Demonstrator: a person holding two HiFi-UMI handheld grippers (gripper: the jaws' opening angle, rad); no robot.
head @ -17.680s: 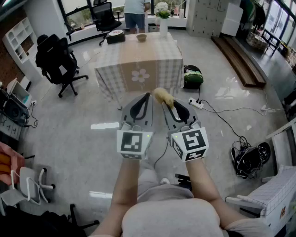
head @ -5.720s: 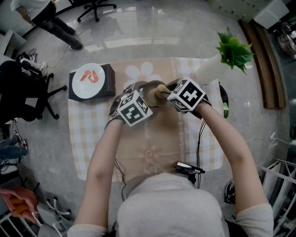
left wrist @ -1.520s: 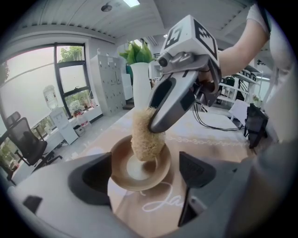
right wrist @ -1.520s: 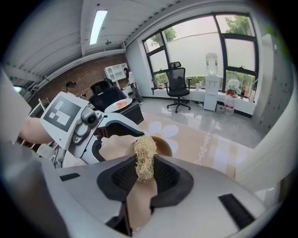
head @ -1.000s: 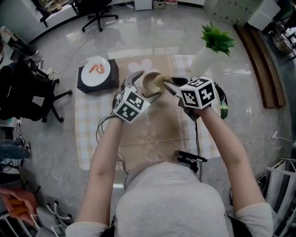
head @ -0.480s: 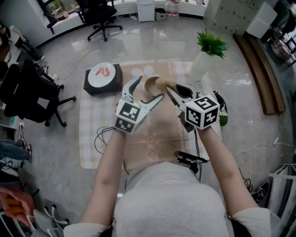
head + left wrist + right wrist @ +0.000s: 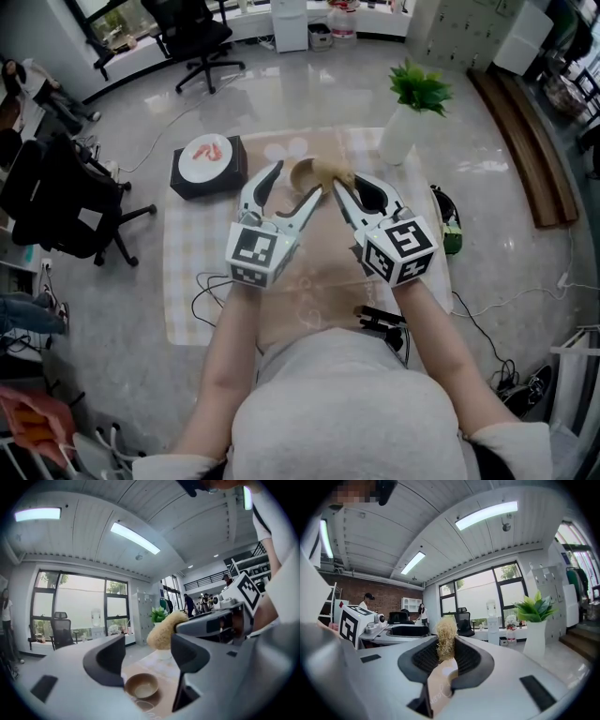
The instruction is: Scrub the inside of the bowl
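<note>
The brown bowl [image 7: 301, 172] [image 7: 142, 685] stands on the checked tablecloth [image 7: 202, 272], and both grippers hover above its near side. My left gripper [image 7: 295, 181] [image 7: 147, 660] is open. Its jaws have just been closing, with nothing between them; the bowl lies below and beyond them. My right gripper [image 7: 343, 184] [image 7: 446, 654] is shut on a tan fibrous scrubber [image 7: 329, 171] [image 7: 446, 637] [image 7: 164, 630]. The scrubber sticks out past the jaw tips, level with the bowl's right rim in the head view.
A plate of shrimp [image 7: 208, 153] sits on a black box at the table's far left. A white vase with a green plant [image 7: 403, 120] [image 7: 534, 634] stands at the far right. A black device [image 7: 380, 321] lies at the near edge. Office chairs [image 7: 187, 33] stand around.
Both grippers have lifted and drawn back toward me, away from the bowl. The left jaws, which stood wide around the bowl, are narrower now. The scrubber stays in the right gripper.
</note>
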